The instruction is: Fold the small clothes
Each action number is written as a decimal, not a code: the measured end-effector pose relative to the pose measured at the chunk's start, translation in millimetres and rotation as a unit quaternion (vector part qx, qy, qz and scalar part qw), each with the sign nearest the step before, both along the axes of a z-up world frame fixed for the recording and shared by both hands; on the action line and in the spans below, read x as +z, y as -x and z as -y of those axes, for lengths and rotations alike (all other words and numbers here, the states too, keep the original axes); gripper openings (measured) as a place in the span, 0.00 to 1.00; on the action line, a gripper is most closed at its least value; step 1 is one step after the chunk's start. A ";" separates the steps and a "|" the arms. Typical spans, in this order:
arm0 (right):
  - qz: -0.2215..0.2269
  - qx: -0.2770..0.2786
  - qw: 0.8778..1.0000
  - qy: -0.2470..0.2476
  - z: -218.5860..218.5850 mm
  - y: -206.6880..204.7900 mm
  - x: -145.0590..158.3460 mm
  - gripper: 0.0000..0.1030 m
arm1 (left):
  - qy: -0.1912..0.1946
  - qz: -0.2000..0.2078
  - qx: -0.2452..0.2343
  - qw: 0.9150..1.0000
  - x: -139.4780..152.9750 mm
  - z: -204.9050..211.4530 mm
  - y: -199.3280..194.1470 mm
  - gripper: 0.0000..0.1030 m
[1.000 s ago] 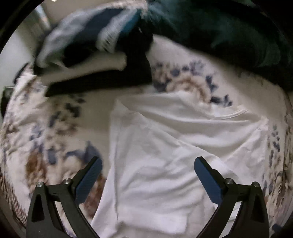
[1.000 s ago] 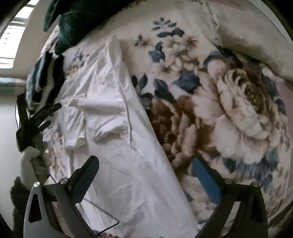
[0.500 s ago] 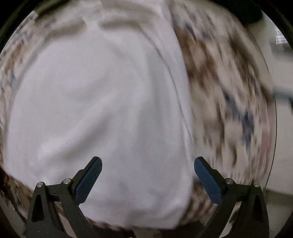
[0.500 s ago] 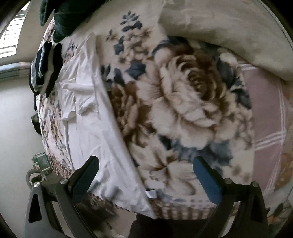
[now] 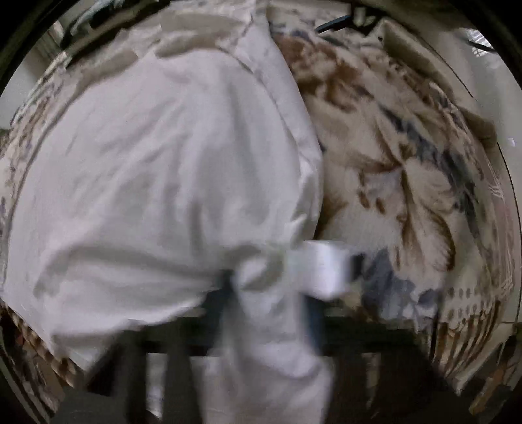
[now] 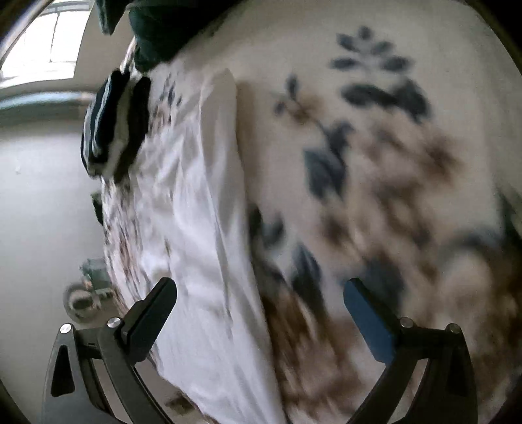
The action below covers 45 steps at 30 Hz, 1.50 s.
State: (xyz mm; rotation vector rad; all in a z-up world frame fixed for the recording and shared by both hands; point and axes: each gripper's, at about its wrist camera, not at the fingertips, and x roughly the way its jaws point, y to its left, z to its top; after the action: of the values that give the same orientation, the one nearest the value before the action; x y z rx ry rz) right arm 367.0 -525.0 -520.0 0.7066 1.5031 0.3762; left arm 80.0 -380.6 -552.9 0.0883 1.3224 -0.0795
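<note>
A: Largest first: floral blanket [image 6: 375, 163] on the bed, cream with brown roses and blue leaves, badly smeared in both views.

B: Then the white garment [image 5: 156, 169]. Spread flat on the blanket, near its front edge. Long axis in the right wrist view [image 6: 208, 228] from top centre down to the bottom edge, one straight side against the flowers. Lower end cut off behind the lens rim.

A: Hard to read in the left wrist view too?

B: Blurred there. Filling the left half, wrinkled, bunched to a narrow neck at the bottom centre. Small white tag [image 5: 326, 270] sticking out to the right of the bunch.

A: Left gripper [image 5: 270, 310]?

B: Mostly hidden behind cloth and motion blur. Jaws closing, nearly together, with the gathered corner of the white garment between them; dark blue pads just visible either side of the bunch.

A: Right gripper [image 6: 261, 313]?

B: Sharp and plain to see. Jaws spread wide, holding nothing, hanging above the garment's straight side where white meets flowers.

A: Smaller things?

B: Dark green bedding [image 6: 156, 29] at the top, cut off. Below it a striped pile of clothes [image 6: 111, 124], navy, white and black, beside the garment's far end. Window [image 6: 42, 42] at top left, washed out.
</note>
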 end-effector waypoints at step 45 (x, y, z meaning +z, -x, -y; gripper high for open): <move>0.028 0.130 0.953 0.272 -428.3 -145.0 16.1 0.04 | 0.179 -0.028 0.297 0.938 28.7 -426.6 11.4 0.02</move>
State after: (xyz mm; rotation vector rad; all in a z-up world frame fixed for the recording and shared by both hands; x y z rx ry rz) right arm 512.0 -96.7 -503.9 0.0606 1.5538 0.1590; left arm 68.6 46.0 -524.2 -0.6269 1.3221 0.1949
